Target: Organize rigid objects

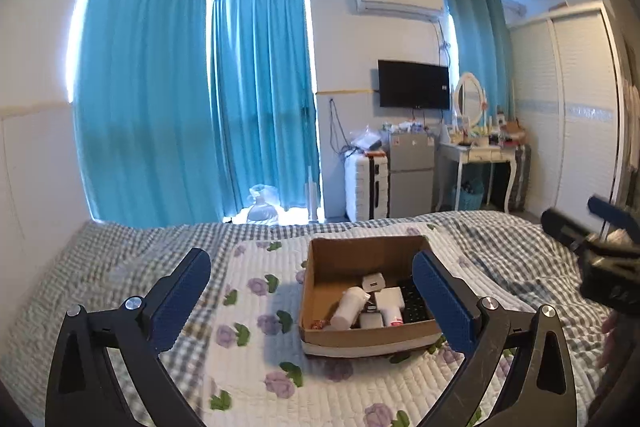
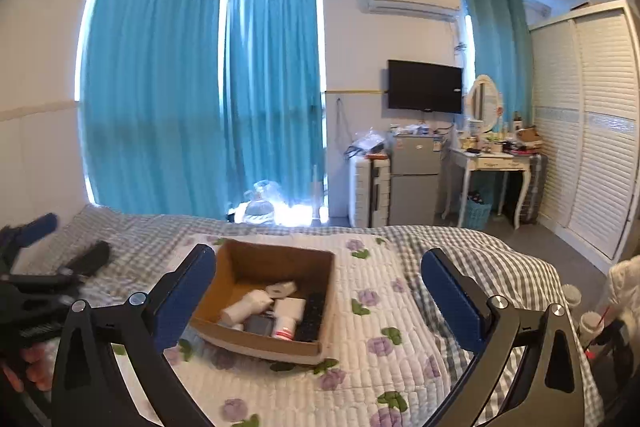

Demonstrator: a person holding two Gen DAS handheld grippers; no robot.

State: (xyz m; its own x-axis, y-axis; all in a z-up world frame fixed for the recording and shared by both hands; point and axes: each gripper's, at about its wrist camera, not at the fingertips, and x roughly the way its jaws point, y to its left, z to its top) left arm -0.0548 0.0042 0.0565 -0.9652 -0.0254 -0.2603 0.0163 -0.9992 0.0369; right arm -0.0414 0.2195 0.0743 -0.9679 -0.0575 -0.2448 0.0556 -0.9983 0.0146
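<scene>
The cardboard box (image 1: 370,293) sits on the floral quilt (image 1: 256,359) in mid-bed and holds several small white items, among them a white bottle (image 1: 349,307) and a dark remote (image 1: 412,301). The left gripper (image 1: 312,303) and right gripper (image 2: 316,301) hover above it, jaws spread wide, holding nothing. Risk: the soft bedding may let the box tip if a jaw presses its wall. Beyond the bed are teal curtains (image 1: 160,107), a wall-mounted TV (image 1: 414,84) and a dressing table (image 1: 476,153).

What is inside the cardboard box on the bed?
The cardboard box holds a white bottle, a white charger, a black remote and other small items; whatever lies beneath them is hidden.
</scene>
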